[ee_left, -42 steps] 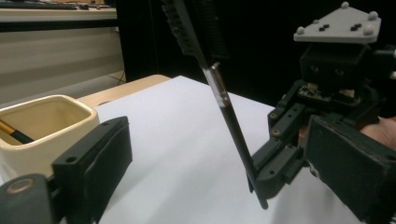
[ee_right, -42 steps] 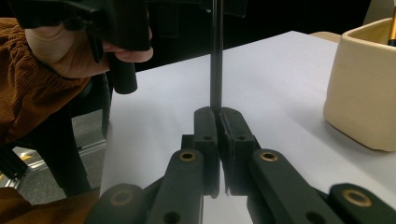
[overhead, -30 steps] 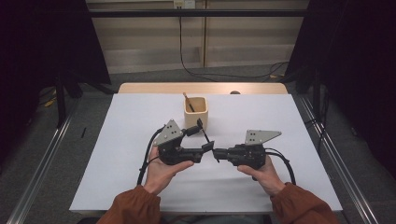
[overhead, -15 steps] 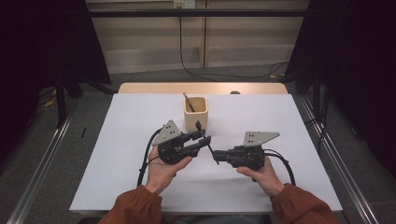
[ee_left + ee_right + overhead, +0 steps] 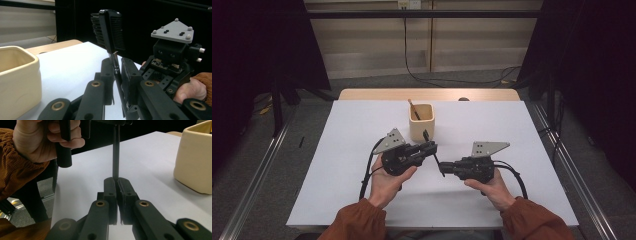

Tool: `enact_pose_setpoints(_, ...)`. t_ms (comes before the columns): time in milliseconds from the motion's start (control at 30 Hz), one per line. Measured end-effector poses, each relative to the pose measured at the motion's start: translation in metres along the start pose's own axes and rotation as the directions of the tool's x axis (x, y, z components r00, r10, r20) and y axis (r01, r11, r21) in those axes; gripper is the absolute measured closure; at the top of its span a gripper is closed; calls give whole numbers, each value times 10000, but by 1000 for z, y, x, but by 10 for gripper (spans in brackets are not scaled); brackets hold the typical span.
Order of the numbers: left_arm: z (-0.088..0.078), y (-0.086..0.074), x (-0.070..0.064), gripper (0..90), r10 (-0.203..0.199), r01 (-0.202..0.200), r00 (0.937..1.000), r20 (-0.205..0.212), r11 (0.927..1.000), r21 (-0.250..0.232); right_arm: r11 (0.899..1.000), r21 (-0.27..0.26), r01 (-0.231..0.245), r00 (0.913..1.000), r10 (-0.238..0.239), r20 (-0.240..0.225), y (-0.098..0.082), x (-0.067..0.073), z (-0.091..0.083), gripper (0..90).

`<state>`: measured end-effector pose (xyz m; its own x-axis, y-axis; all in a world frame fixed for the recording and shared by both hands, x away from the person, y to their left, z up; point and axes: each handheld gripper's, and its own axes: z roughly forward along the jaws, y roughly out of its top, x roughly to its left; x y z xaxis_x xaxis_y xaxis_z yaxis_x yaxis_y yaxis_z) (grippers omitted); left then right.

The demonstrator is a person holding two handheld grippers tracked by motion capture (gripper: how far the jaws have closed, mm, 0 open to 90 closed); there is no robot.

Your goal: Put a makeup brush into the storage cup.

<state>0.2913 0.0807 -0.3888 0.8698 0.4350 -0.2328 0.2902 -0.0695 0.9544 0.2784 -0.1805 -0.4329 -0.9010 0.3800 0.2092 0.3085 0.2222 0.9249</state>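
- Clamping the slim black plastic toothbrush [image 5: 110, 32] handle, the left gripper [image 5: 428, 148] has just been closing.
- Right gripper [image 5: 446, 166] grips its lower end.
- Cream square ceramic cup [image 5: 421, 121] sits at 12 o'clock.

The high view is sitting above the person's side, looking forward and down over the whole white desk [image 5: 362, 150]. The left gripper view is riding low, peering along its tool [image 5: 116, 75] toward the other hand's tool [image 5: 175, 65]. The right gripper view is hugging the desk too, facing back. All three are catching the cream cup [image 5: 421, 121] [image 5: 17, 77] [image 5: 195, 157].
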Motion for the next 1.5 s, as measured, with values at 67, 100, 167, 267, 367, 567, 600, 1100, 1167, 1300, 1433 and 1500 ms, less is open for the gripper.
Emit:
enact_pose_setpoints(67, 0, 0, 0, 812, 24, -25, 10000, 43, 10000, 27, 10000, 18, -2, 10000, 2, -17, 0, 0, 0, 859)
enact_pose_setpoints(100, 0, 0, 0, 814, 38, -39, 9999, 112, 10000, 58, 10000, 30, -3, 10000, 3, -16, 0, 0, 1, 859)
enact_pose_setpoints(167, 1, 1, -1, 824, 47, -49, 9998, 218, 10000, 60, 10000, 75, 8, 10000, -8, -40, 0, 1, 1, 860)
enact_pose_setpoints(267, 0, 1, -1, 830, 103, -104, 9993, 349, 9999, 21, 10000, 55, 22, 10000, -22, -79, 0, 1, 2, 860)
enact_pose_setpoints(367, 0, 2, -2, 837, 60, -64, 9990, 441, 9999, 108, 10000, 33, 24, 10000, -23, -77, 0, 1, 2, 858)
enact_pose_setpoints(567, 2, 5, -10, 856, 372, -381, 9979, 539, 9991, 159, 10000, 46, 75, 9999, -74, -90, 0, 3, 2, 846)
enact_pose_setpoints(600, 2, 5, -10, 856, 409, -418, 9977, 547, 9990, 163, 10000, 24, 66, 10000, -66, -73, 0, 3, 2, 845)
enact_pose_setpoints(1100, 2, 5, -10, 857, 460, -477, 9976, 524, 9984, 311, 10000, 2, -93, 9999, 93, -120, 0, 2, 1, 774)
enact_pose_setpoints(1167, 3, 5, -10, 857, 472, -491, 9976, 512, 9982, 352, 9999, -3, -118, 9998, 118, -130, 0, 2, 1, 764)
enact_pose_setpoints(1300, 3, 4, -10, 857, 442, -460, 9977, 510, 9983, 358, 9999, -19, -147, 9998, 147, -94, 0, 2, 1, 729)
enact_pose_setpoints(1433, 3, 4, -10, 857, 501, -522, 9974, 516, 9978, 411, 9999, 10, -111, 9999, 111, -99, 0, 2, 1, 681)
enact_pose_setpoints(1500, 4, 5, -10, 857, 504, -526, 9974, 518, 9978, 413, 9999, -7, -106, 9999, 106, -70, 0, 2, 0, 655)
